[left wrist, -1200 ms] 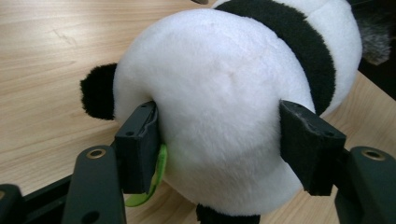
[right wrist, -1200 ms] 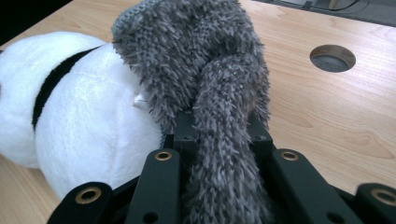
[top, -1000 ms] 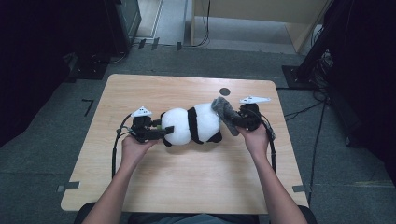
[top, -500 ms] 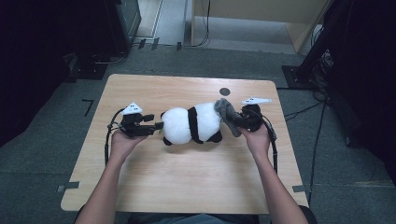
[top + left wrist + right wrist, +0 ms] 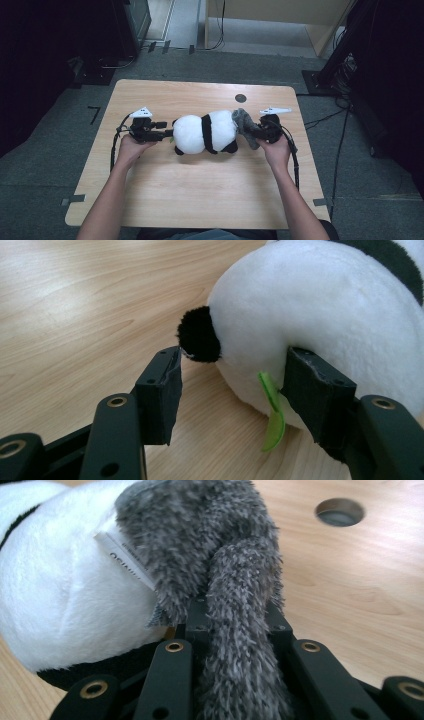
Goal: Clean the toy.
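A black-and-white panda plush (image 5: 205, 132) lies on its side in the middle of the wooden table (image 5: 200, 190). My left gripper (image 5: 169, 133) is at its left end. The jaws have just been closing and stand around the white underside (image 5: 320, 305) and a small green tag (image 5: 272, 415). One pad touches the plush, while the other is apart from it beside a black ear (image 5: 199, 335). My right gripper (image 5: 257, 134) is shut on a grey furry piece (image 5: 243, 122) at the panda's right end. That grey fur (image 5: 200, 530) drapes over the jaws, with a white label (image 5: 125, 560) beside it.
A round hole (image 5: 240, 98) is cut in the tabletop behind the panda, also seen as the hole (image 5: 340, 511) in the right gripper view. Cables trail from both grippers. Dark equipment and cables stand on the grey floor around the table.
My left hand has drawn back to the left, so its jaws now sit at the panda's edge instead of over it. The panda and the right gripper have stayed put.
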The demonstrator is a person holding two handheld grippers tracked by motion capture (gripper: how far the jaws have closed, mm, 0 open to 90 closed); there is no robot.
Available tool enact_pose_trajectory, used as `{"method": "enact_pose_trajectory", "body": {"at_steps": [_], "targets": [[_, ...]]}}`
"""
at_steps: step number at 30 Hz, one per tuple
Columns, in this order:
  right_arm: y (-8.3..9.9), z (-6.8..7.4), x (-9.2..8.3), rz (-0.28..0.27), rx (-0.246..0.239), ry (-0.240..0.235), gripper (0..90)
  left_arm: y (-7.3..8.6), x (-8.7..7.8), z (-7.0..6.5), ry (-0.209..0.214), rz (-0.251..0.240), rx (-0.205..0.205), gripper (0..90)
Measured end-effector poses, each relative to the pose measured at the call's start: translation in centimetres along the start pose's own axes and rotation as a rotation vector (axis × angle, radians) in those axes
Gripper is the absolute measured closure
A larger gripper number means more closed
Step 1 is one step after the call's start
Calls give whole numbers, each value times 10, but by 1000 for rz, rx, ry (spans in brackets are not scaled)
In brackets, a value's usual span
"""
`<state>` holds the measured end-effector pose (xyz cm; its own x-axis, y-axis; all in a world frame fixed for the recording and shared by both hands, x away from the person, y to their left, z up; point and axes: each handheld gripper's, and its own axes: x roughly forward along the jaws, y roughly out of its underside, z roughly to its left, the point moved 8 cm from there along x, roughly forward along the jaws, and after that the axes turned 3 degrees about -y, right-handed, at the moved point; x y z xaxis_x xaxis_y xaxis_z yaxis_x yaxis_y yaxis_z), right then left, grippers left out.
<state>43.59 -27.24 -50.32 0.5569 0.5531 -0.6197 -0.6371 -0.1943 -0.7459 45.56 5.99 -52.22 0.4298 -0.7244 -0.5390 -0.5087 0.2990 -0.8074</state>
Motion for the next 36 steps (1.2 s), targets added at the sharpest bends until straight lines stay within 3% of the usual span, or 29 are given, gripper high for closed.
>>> {"method": "enact_pose_trajectory", "body": {"at_steps": [4, 10, 14, 16, 20, 25, 31, 34, 36], "targets": [[3, 8, 11, 17, -21, -35, 741, 1, 2, -6, 35, 4, 14, 442], [1, 8, 19, 8, 6, -89, 761, 5, 3, -20, 110, -5, 55, 452], [-2, 9, 20, 22, -8, -105, 775, 8, 7, -27, 135, -11, 80, 357], [-4, 9, 20, 28, -28, -97, 778, 10, 10, -31, 160, -10, 93, 285], [-8, 10, 21, 42, -73, -66, 782, 14, 18, -46, 207, 4, 157, 108], [-15, 11, 26, 35, -85, -43, 785, 18, 25, -61, 268, 21, 196, 20], [-23, 19, 37, 6, -64, -62, 789, 22, 30, -85, 331, 38, 285, 0], [-29, 23, 41, 8, -71, -50, 789, 22, 31, -92, 347, 47, 305, 0], [-34, 25, 44, -3, -83, -29, 788, 22, 29, -94, 366, 51, 308, 77]]}}
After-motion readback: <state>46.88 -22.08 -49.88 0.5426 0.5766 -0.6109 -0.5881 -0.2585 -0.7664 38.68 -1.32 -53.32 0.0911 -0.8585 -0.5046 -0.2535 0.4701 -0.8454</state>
